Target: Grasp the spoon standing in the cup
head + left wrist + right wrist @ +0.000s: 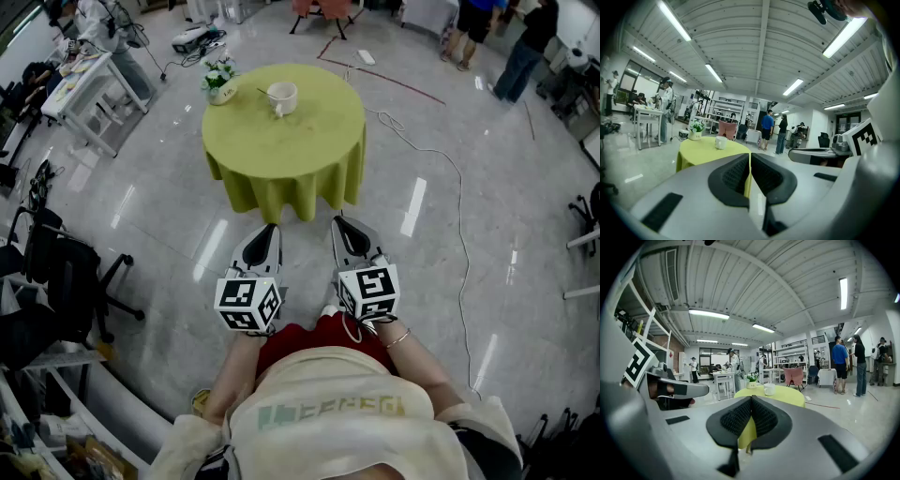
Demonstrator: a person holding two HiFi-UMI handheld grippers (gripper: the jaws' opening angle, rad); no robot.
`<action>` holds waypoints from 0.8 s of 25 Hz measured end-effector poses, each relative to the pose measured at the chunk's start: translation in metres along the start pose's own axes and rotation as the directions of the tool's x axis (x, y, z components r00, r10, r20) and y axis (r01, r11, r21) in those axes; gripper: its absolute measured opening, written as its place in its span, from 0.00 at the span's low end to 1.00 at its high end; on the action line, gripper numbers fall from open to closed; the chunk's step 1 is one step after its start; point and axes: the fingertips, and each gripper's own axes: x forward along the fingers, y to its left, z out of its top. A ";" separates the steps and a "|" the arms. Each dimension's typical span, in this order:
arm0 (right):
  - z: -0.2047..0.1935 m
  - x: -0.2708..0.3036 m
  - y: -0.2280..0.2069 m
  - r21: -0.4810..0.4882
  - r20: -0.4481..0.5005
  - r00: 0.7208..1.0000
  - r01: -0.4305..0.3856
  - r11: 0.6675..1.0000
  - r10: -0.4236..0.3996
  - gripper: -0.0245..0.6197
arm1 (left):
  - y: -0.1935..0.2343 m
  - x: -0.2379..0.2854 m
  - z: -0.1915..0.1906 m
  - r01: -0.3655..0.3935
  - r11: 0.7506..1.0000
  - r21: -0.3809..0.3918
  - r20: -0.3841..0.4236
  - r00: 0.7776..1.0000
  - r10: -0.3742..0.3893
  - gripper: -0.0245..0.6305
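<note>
The cup point(282, 97) with the spoon point(263, 93) standing in it is seen near the far edge of the round table point(281, 155), which is draped in a yellow-green cloth; a small potted plant point(220, 82) is placed at the far left edge. The left gripper point(271, 228) and the right gripper point(338, 222) are held side by side over the floor, short of the table's near edge and well apart from the cup. The jaws of each are pressed together with nothing between them.

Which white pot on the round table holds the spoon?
The cup nearer the middle, its spoon leaning out; the flower pot at the rim holds a plant.
</note>
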 end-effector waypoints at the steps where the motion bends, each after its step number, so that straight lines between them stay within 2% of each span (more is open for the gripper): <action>1: 0.000 0.000 -0.003 0.000 0.000 1.000 -0.001 1.000 0.001 0.09 | -0.001 0.002 0.001 -0.004 1.000 -0.001 0.002 1.000 0.004 0.09; 10: -0.002 -0.002 -0.031 -0.013 0.010 0.999 -0.045 0.999 0.045 0.10 | -0.012 0.023 0.004 -0.051 0.999 -0.011 0.013 0.999 0.051 0.09; 20: -0.002 0.004 -0.061 0.019 0.004 0.999 -0.033 0.999 0.033 0.10 | -0.014 0.039 0.007 -0.092 0.996 0.001 0.003 0.996 0.092 0.09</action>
